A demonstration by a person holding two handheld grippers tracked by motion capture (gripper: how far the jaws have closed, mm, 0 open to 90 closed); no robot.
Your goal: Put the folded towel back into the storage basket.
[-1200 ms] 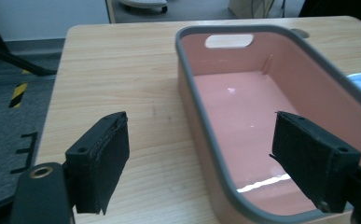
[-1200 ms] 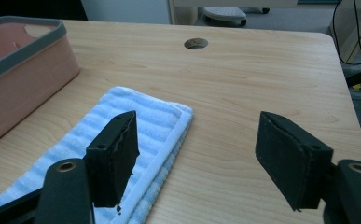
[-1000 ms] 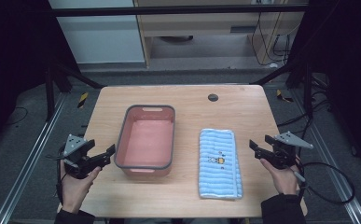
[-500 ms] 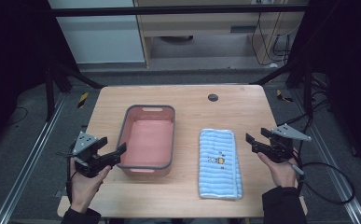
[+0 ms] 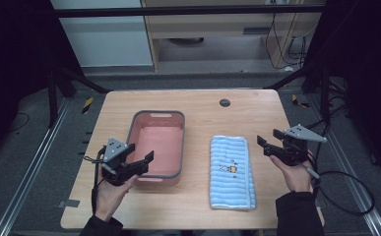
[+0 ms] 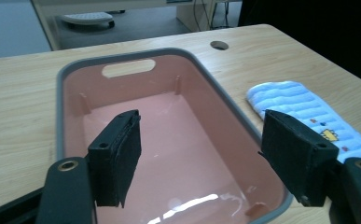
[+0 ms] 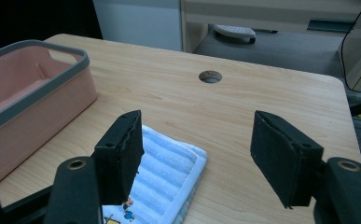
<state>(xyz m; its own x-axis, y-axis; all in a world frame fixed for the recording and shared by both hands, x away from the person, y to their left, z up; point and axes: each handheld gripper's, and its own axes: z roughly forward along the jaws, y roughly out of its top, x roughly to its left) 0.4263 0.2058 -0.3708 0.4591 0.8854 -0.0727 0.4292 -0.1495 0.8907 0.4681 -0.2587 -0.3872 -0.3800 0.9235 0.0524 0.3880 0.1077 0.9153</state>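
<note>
Surface: light wood-grain table [image 5: 198,105] with a round cable hole [image 5: 224,103] at 12 o'clock near the far edge. Dark floor all round; black frame struts left and right of the table, yellow-black tape marks on the floor at 10 and 2 o'clock. Pale cabinet fronts and a low shelf with cables beyond the far edge.

On the table: pink tub [image 5: 158,145] with grey rim and a slot handle in its far wall, just left of centre, nothing in it. Folded blue-and-white striped towel [image 5: 231,171] at 4 o'clock from centre, lying flat, near the tub but apart from it.

Versus one second ago: left gripper [image 5: 140,161] has come in from the 8 o'clock table edge and now sits at the tub's near-left corner, jaws poised over the tub interior in the left gripper view. Its jaws have just been closing a little; they remain parted, nothing between them, pads clear of the rim. Right gripper [image 5: 269,141] has lifted slightly at 3 o'clock, just right of the towel; released, jaws wide, nothing held. Tub and towel unmoved.

Writing: none legible. Towel carries a small yellow embroidered figure [image 5: 232,169] with tiny marks beside it, too small to read.
</note>
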